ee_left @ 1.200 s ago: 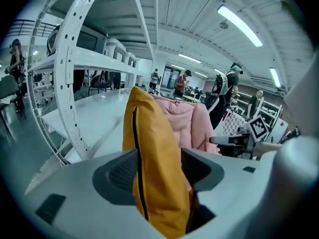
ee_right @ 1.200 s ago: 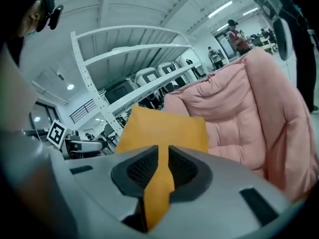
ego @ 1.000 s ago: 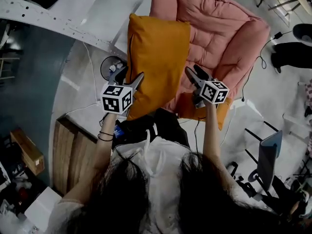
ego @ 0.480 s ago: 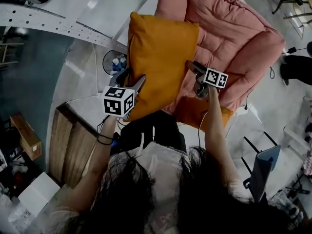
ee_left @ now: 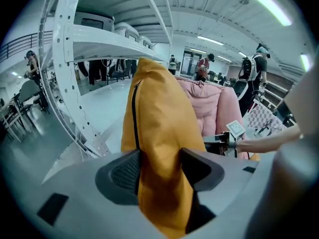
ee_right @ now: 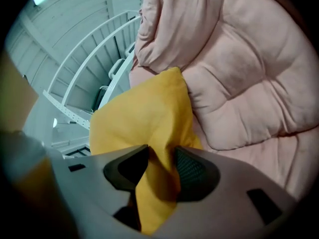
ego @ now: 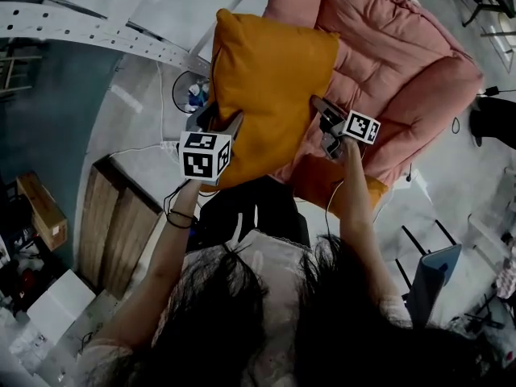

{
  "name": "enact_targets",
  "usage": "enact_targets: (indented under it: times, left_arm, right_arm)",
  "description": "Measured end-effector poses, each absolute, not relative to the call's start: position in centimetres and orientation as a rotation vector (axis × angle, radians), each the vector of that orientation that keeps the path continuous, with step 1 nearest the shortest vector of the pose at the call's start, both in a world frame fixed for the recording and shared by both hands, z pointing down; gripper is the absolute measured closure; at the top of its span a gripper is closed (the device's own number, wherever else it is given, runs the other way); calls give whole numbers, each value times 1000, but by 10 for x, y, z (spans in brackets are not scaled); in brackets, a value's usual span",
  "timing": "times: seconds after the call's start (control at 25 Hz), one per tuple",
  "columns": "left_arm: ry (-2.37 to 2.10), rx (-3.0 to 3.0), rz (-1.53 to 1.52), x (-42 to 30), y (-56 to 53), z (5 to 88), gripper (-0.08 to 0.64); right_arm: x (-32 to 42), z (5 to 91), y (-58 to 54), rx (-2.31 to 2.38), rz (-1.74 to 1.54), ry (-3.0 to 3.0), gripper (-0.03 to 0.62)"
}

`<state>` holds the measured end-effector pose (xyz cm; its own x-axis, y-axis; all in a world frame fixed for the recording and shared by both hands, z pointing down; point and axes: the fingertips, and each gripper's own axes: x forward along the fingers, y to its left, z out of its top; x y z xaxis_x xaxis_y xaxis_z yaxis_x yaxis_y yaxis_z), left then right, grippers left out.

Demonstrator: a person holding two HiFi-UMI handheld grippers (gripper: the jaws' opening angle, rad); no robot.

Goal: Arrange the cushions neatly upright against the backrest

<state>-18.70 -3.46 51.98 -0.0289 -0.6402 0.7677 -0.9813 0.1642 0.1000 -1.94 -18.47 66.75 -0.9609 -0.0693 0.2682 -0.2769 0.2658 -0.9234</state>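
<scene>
A large orange cushion [ego: 270,87] is held upright in front of the padded pink armchair [ego: 395,63]. My left gripper [ego: 216,121] is shut on its lower left edge, and the fabric fills the gap between the pads [ee_left: 159,166]. My right gripper [ego: 322,113] is at the cushion's right edge. Its jaws are closing, and a fold of orange fabric [ee_right: 139,118] is pinched between them [ee_right: 160,161]. A second orange cushion [ego: 322,188] lies low at the front of the seat, partly hidden by my right arm. The pink backrest [ee_right: 249,83] is just beyond the right gripper.
A white perforated beam [ego: 97,35] runs across the upper left, with a small round fan [ego: 189,95] on the floor beside the chair. Wooden boards [ego: 113,232] and a cardboard box [ego: 40,212] lie at the left. Several people [ee_left: 204,66] stand far off.
The orange cushion has risen and shifted toward the pink backrest. My right gripper moved up to the cushion's right edge and took hold of a fold of fabric. The left grip is unchanged.
</scene>
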Motion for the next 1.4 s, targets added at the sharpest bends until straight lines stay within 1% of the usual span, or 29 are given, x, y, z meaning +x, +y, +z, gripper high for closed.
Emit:
enact_targets:
  times: [0.16,0.2,0.28,0.32,0.48,0.68,0.84,1.16,1.4]
  left_arm:
    - [-1720,1559,640,-191,-31,519,332]
    - [-1716,1557,646,-192,-30,517,348]
    - [-1724,1537,650,-196,-26,512,414]
    - [-1736,1525,641,-200,-25,509,427]
    - [-1763,1533,550,-209,-19,495,447]
    - [-1790,1629,501,-208,-20,465,456]
    - [-1771,1746,428,-200,-37,441,459]
    - [-1594,1945,379,-151,-104,436,465]
    - [-1475,2025,380,-106,-164,460,468]
  right_arm:
    - [-21,653,-176,364,1685,-2398,487]
    - [-21,648,-174,378,1654,-2413,500]
    - [-21,636,-170,401,1603,-2445,518]
    - [-21,628,-168,412,1591,-2460,522]
    - [-15,597,-165,465,1563,-2530,532]
    - [0,547,-172,571,1477,-2671,535]
    - [16,498,-190,679,1343,-2784,535]
    - [82,442,-237,958,921,-2805,535]
    - [146,450,-262,1173,906,-2749,538]
